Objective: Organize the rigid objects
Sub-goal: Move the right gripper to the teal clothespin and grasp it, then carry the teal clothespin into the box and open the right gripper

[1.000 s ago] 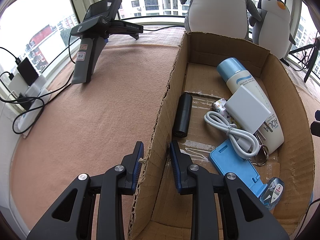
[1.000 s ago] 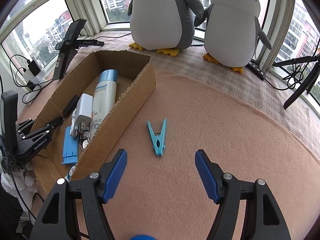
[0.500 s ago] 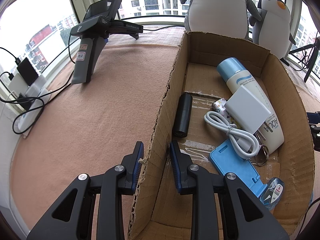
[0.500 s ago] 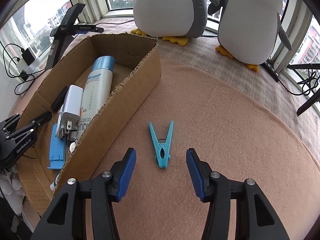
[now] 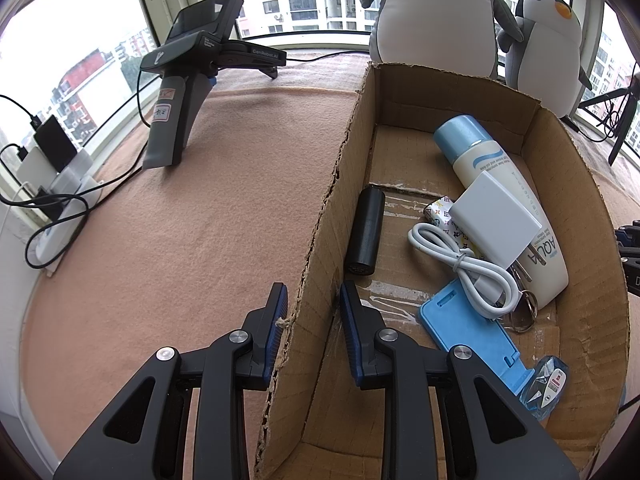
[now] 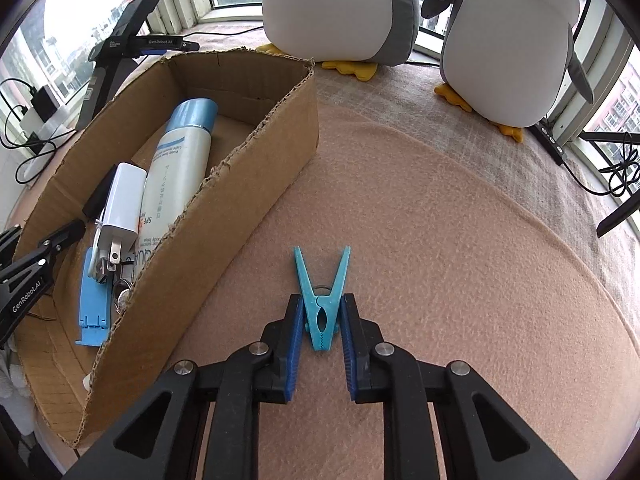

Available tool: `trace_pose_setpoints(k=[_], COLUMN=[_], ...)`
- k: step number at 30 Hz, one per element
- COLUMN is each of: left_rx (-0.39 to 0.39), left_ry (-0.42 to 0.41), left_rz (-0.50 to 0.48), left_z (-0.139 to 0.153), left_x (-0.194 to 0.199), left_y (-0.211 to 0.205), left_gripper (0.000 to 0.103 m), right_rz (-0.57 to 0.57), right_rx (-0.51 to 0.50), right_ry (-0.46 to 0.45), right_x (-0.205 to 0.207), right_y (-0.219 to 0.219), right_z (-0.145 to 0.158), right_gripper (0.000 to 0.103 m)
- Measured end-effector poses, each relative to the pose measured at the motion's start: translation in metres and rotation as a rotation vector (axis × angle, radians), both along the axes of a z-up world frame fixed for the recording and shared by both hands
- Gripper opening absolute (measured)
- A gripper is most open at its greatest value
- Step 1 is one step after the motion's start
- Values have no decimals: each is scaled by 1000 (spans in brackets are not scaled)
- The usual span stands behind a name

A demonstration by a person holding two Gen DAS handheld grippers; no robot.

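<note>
Clothespin (image 6: 321, 312) lies between the right gripper (image 6: 320, 320) pads, jaws just closing, seemingly touching it. Left gripper (image 5: 312, 312) clamps the cardboard box (image 5: 320, 248) wall.

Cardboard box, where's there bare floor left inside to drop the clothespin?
The far end of the cardboard box, behind the bottle's blue cap, is bare, and so is a strip beside the black cylinder. The near right is crowded: charger, cable, blue stand.

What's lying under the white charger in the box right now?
The white charger rests on the lotion bottle and a patterned packet, with the white cable beside it. Whatever else lies beneath is covered.
</note>
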State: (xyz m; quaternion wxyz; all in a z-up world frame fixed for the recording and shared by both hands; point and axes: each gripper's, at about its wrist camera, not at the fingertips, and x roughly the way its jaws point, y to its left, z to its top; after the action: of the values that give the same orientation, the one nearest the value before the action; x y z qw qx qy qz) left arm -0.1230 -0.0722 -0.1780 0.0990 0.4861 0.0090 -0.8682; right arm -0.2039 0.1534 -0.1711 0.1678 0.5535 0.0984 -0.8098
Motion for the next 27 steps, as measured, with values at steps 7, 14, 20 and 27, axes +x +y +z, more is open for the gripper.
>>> trace_pose_setpoints(k=[7,14,20,27], left_rx=[0,0,1,0], left_ry=[0,0,0,0], left_rz=[0,0,0,0], left_z=[0,0,0,0], left_x=[0,0,0,0], left_y=[0,0,0,0], left_gripper=[24,24,24,24], right_rz=[-17,-34,-42,-16], right_rx=[-9,-47,-82,-125], right_ry=[15,60,102,147], right_x=[6,22,30,29], right_y=[4,10,4,-11], right_z=[5,32,58,83], right_gripper=[16,16,16,16])
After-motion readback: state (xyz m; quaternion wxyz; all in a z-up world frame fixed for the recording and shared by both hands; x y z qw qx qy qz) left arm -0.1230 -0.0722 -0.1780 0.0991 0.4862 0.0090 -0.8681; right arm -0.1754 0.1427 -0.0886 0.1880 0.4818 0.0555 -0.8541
